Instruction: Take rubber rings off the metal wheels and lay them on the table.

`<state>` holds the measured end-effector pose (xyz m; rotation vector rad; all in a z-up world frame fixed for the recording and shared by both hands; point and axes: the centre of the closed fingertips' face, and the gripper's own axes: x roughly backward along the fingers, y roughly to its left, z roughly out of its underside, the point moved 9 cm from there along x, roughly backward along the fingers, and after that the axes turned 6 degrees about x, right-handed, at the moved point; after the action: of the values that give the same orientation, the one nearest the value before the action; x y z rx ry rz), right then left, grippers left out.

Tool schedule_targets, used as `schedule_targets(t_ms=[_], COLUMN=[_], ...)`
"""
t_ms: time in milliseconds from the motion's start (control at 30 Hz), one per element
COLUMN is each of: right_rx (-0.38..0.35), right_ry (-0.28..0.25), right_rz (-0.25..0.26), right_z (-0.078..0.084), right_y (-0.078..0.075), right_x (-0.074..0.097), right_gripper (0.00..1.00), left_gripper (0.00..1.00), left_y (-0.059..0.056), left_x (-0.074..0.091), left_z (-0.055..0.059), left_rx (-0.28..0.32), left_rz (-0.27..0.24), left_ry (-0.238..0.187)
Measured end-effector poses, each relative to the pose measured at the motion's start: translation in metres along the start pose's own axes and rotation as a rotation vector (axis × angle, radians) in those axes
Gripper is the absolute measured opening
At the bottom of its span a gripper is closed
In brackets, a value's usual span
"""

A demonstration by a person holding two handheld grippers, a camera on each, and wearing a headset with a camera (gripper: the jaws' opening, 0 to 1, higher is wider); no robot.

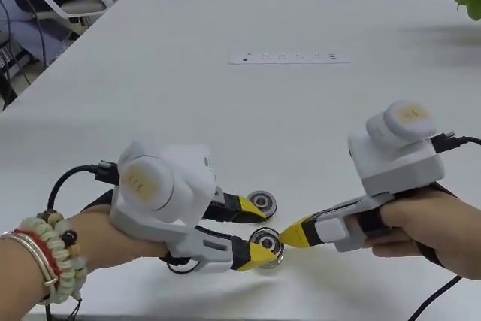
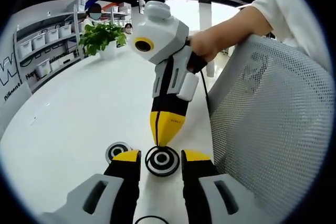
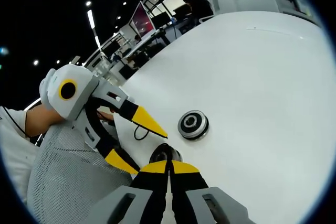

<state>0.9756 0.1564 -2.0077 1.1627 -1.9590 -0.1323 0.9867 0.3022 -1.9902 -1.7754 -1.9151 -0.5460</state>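
Observation:
Two metal wheels with black rubber rings lie flat near the table's front edge. The near wheel (image 1: 267,243) (image 2: 161,162) (image 3: 164,153) sits between the yellow-tipped jaws of my left gripper (image 1: 267,237) (image 2: 161,157), which press close against its sides. My right gripper (image 1: 289,235) (image 3: 169,165) (image 2: 165,139) is shut. Its pointed tip touches the near wheel's rim from the opposite side. Whether it pinches the rubber ring is hidden. The second wheel (image 1: 261,202) (image 2: 117,150) (image 3: 193,124) lies just beyond, untouched.
The white table (image 1: 225,110) stretches far ahead, with a flush socket strip (image 1: 289,57) at its middle. A thin black loop (image 2: 152,219) lies by the left gripper's base. A mesh chair (image 2: 273,119) stands behind the right hand, and a plant (image 2: 102,35) at the far corner.

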Motion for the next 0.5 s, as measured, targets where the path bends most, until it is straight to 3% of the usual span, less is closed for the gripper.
schedule_targets(t_ms=[200, 367, 500], right_rx=[-0.001, 0.0, 0.008], right_ry=[0.0, 0.001, 0.0], right_rz=[-0.001, -0.002, -0.005], right_z=[0.0, 0.0, 0.0], right_y=[-0.001, -0.001, -0.001], right_x=[0.0, 0.0, 0.0], right_gripper=[0.0, 0.0, 0.0], left_gripper=[0.41, 0.56, 0.6], left_y=[-0.004, -0.007, -0.009], left_x=[0.01, 0.021, 0.031], left_z=[-0.008, -0.021, -0.029], left_rx=[-0.006, 0.018, 0.021], left_rz=[0.029, 0.047, 0.047], left_ry=[-0.007, -0.054, -0.078])
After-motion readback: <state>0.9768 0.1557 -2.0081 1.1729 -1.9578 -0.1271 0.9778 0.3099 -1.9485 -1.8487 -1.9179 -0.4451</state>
